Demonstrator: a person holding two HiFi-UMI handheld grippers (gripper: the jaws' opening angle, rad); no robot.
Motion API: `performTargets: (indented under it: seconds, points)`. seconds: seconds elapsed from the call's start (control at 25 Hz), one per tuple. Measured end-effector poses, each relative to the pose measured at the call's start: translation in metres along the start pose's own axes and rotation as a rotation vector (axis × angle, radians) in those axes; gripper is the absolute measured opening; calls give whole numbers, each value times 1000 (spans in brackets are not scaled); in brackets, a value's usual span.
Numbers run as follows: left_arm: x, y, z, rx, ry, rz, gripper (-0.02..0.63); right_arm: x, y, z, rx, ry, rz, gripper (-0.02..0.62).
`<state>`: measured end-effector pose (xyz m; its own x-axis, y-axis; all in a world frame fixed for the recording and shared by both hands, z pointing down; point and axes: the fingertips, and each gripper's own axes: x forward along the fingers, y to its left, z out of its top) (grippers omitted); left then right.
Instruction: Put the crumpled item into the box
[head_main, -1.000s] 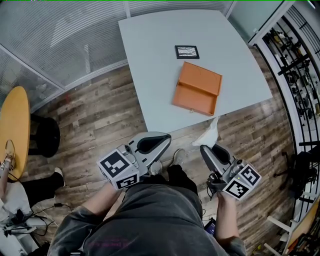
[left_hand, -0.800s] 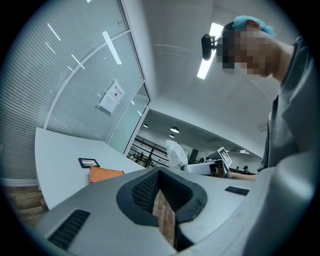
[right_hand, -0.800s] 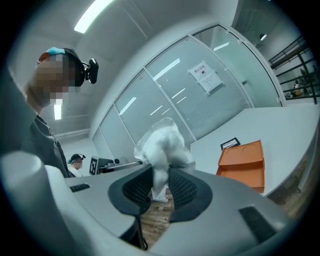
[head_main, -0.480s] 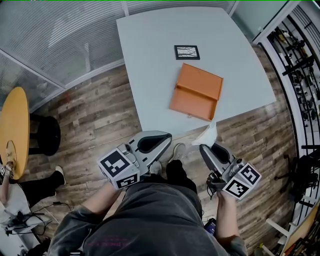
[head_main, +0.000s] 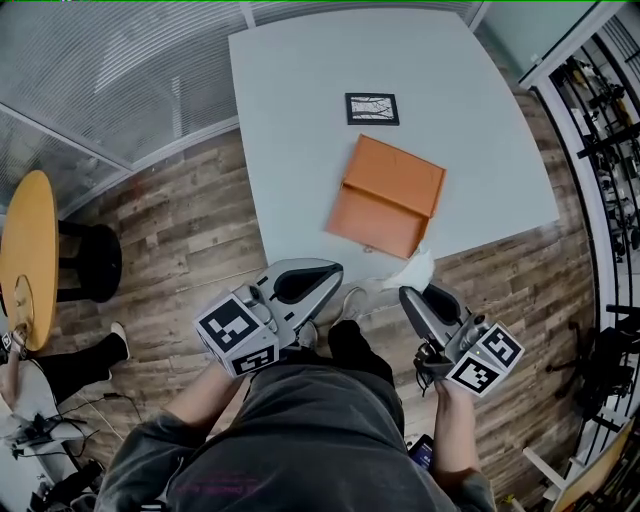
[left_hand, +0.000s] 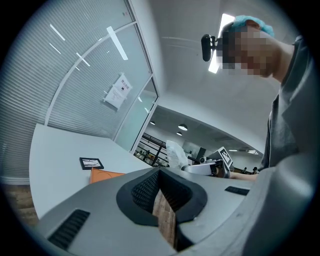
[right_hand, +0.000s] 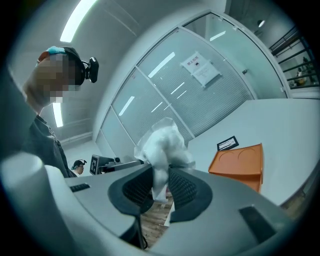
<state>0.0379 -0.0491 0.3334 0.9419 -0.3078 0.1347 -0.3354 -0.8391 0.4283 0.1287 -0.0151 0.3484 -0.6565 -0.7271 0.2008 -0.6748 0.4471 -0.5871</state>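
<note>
An open orange box (head_main: 385, 195) lies on the near part of the pale grey table (head_main: 300, 90); it also shows in the right gripper view (right_hand: 240, 162) and the left gripper view (left_hand: 102, 175). My right gripper (head_main: 412, 296) is shut on a crumpled white item (head_main: 408, 272), which sticks up between its pads (right_hand: 162, 142) just at the table's near edge, short of the box. My left gripper (head_main: 335, 272) hangs beside it over the wooden floor, jaws together (left_hand: 160, 175) with nothing in them.
A small black-framed card (head_main: 372, 108) lies on the table beyond the box. A glass partition runs along the left. A yellow round table (head_main: 25, 260) and a black stool (head_main: 90, 270) stand at far left, metal racks (head_main: 600, 150) at right.
Both grippers have advanced toward the table together; the box and table edge are nearer, and the white item now reaches the table's edge. Neither grip has changed.
</note>
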Motion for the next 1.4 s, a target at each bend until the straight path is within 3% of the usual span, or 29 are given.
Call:
performTargets:
  seconds: [0.8,1.4]
  points:
    - [89,34,18,-17,12,130,12,2,-95,50,-1,79,77,94]
    - [97,51,4,-55,29,184,12,20,-136,34,-80,209,39,94]
